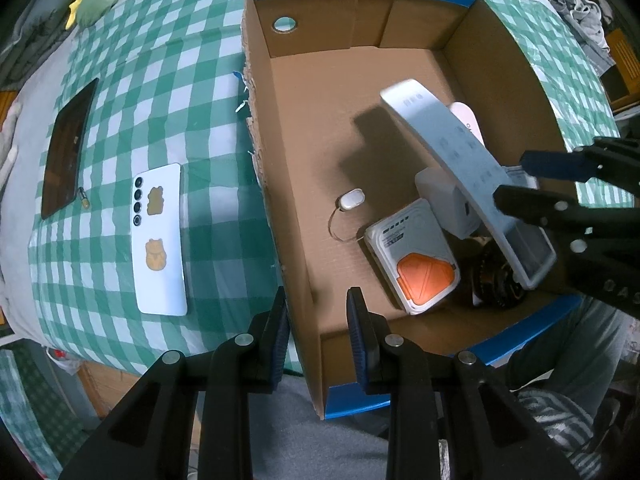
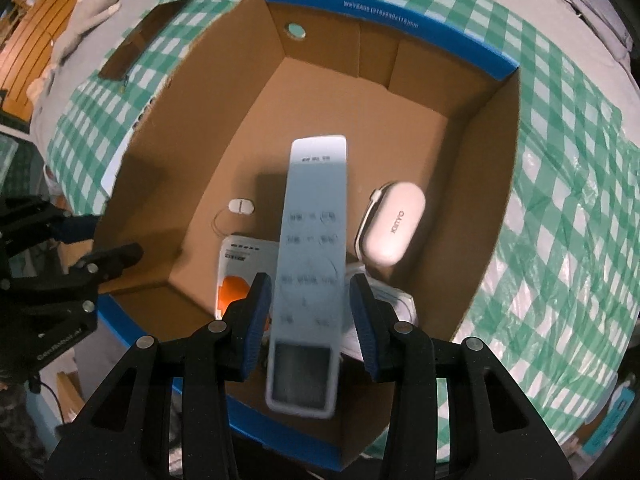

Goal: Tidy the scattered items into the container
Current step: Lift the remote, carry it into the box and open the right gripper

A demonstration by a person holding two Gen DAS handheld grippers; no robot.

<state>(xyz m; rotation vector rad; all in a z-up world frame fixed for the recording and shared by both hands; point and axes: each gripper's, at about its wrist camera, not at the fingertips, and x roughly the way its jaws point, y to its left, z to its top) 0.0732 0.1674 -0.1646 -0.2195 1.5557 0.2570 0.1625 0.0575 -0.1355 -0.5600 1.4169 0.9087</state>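
Right gripper (image 2: 310, 316) spread wide, remote (image 2: 310, 264) loose between, over box (image 1: 280, 128). Left gripper (image 1: 318, 334) half open, empty, astride box wall. Inside already: earbud case (image 2: 394, 226), orange-marked pack (image 1: 416, 254). Left on bed (image 1: 208, 92): phone (image 1: 160, 240), tablet (image 1: 68, 148).

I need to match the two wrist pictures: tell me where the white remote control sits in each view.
Left wrist view: the white remote control slants across the right side, over the cardboard box, beside the right hand-held gripper.
Right wrist view: it runs up the centre, between the hand-held gripper's open fingers.
Shared landmark: the round hole in the box's far wall.
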